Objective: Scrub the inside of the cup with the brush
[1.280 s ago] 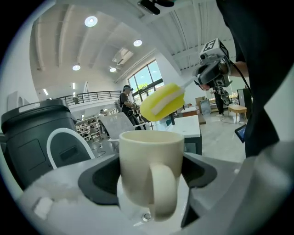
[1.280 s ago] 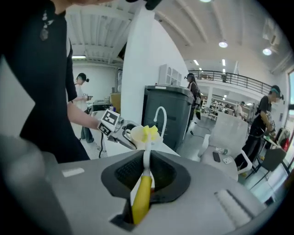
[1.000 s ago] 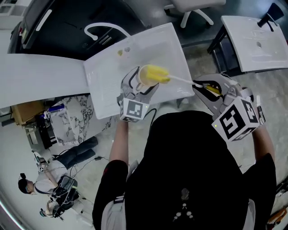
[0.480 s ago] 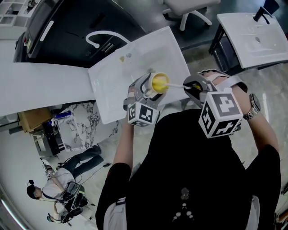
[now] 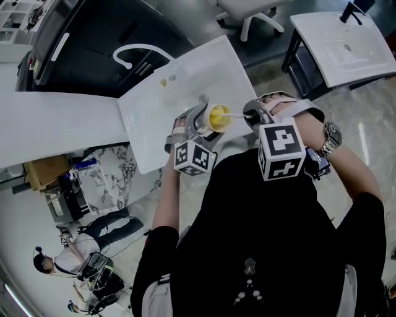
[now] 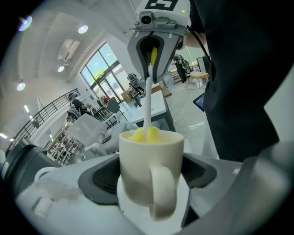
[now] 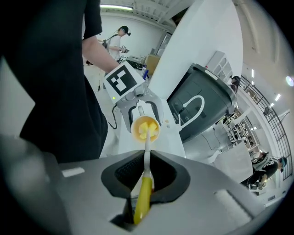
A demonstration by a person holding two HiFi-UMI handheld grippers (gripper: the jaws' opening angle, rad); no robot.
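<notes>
A cream cup [image 6: 150, 170] with its handle facing the camera sits clamped in my left gripper [image 6: 151, 179], which is shut on it. In the head view the cup [image 5: 213, 117] is held on its side above the white tray [image 5: 154, 117], mouth toward the right gripper [image 5: 250, 116]. That gripper [image 7: 146, 176] is shut on the yellow handle of a brush [image 7: 143, 197]. The brush's white stem runs forward and its yellow sponge head [image 7: 145, 130] is inside the cup's mouth [image 7: 145, 128]. The sponge head [image 6: 143, 134] shows just over the rim in the left gripper view.
A white counter [image 5: 55, 127] runs left of the tray, with a dark cabinet and a white curved tube [image 5: 133, 52] behind. A second white table [image 5: 352, 43] stands at the upper right, an office chair [image 5: 247, 12] at the top. People stand on the floor at the lower left [image 5: 68, 263].
Both grippers have drawn closer together and toward the body. The brush head, outside beside the cup a second ago, now sits inside the cup's mouth.
</notes>
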